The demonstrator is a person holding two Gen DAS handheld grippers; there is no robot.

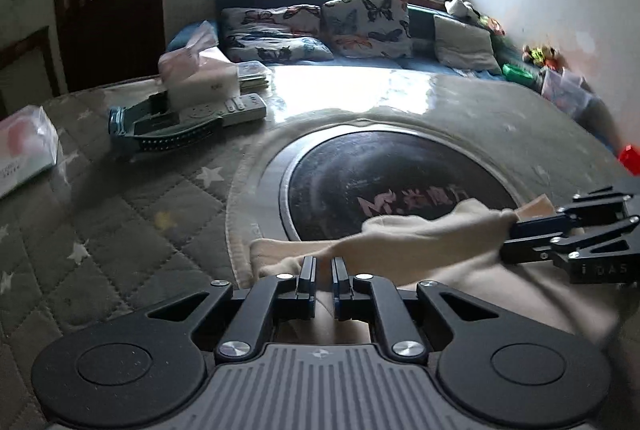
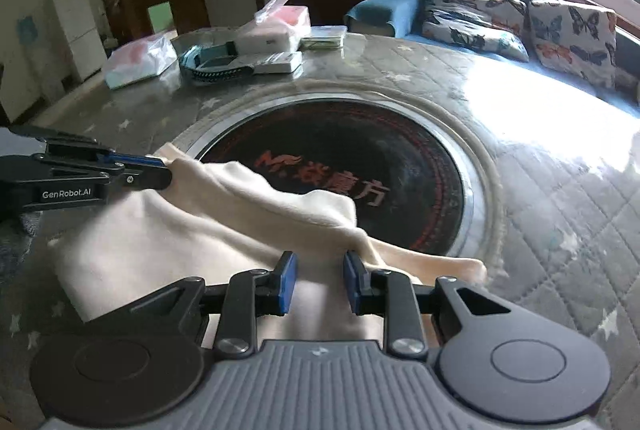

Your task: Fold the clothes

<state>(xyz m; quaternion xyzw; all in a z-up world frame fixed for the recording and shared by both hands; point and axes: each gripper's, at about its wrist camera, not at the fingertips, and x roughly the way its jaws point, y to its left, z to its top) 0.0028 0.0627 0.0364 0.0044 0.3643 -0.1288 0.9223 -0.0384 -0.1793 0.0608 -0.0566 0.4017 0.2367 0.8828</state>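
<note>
A cream garment [image 1: 420,230] [image 2: 160,250] lies folded over at the near edge of a round table, partly on the black round hotplate [image 1: 380,170] [image 2: 340,150] in its middle. My left gripper [image 1: 323,266] [image 2: 166,170] is shut on the garment's left edge, only a narrow slit between its fingers. My right gripper [image 2: 320,266] [image 1: 508,238] stands over the garment's right end. Its blue pads are apart; cloth lies between and under them, and the pads do not press it. A raised fold of cloth runs from one gripper to the other.
The table has a grey-green quilted star cover [image 1: 120,222] under glass. At its far left lie tissue packs [image 1: 196,70] [image 2: 140,58], a remote [image 1: 244,108] and a dark strap-like device [image 1: 160,130]. Behind is a blue sofa with butterfly cushions [image 1: 360,18] [image 2: 572,34].
</note>
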